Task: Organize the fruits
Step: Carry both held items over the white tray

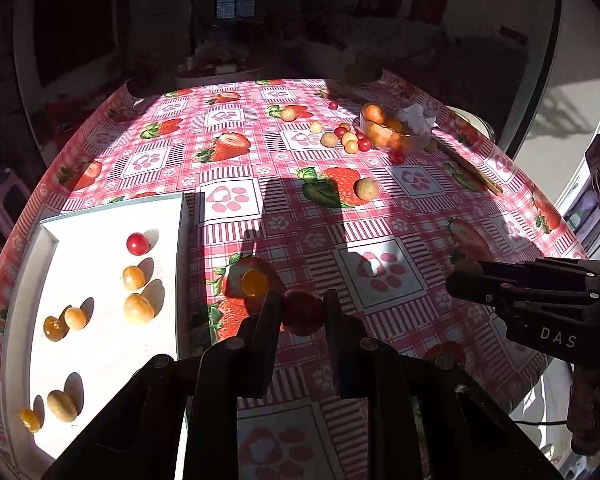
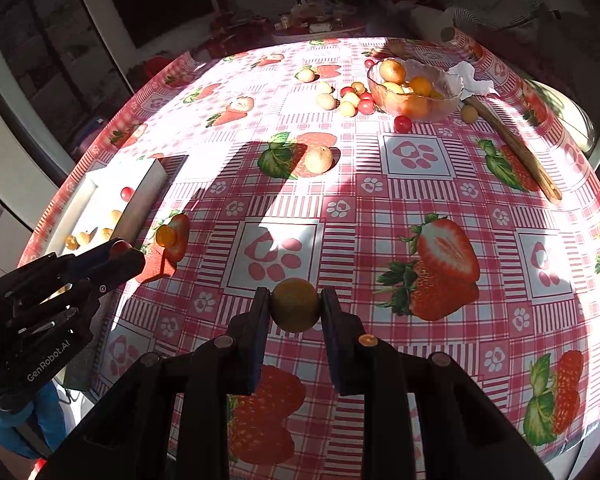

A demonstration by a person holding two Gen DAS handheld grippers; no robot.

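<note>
My left gripper [image 1: 303,312] is shut on a small red fruit [image 1: 303,313], held above the cloth just right of the white tray [image 1: 112,344]. The tray holds several small fruits, one red [image 1: 137,243], the others yellow-brown. An orange fruit [image 1: 255,283] lies loose on the cloth beside the tray. My right gripper [image 2: 295,310] is shut on a round yellow-brown fruit [image 2: 295,310] over the middle of the table. A glass bowl [image 2: 414,88] of orange and yellow fruits stands at the far right, with loose small fruits [image 2: 350,100] scattered to its left. A tan fruit [image 2: 318,159] lies alone mid-table.
The round table wears a pink checked cloth [image 2: 420,184] printed with strawberries. A wooden stick [image 2: 516,152] lies along the right edge near the bowl. Crumpled white paper [image 2: 470,78] sits behind the bowl. A blue sleeve [image 2: 16,424] shows at lower left.
</note>
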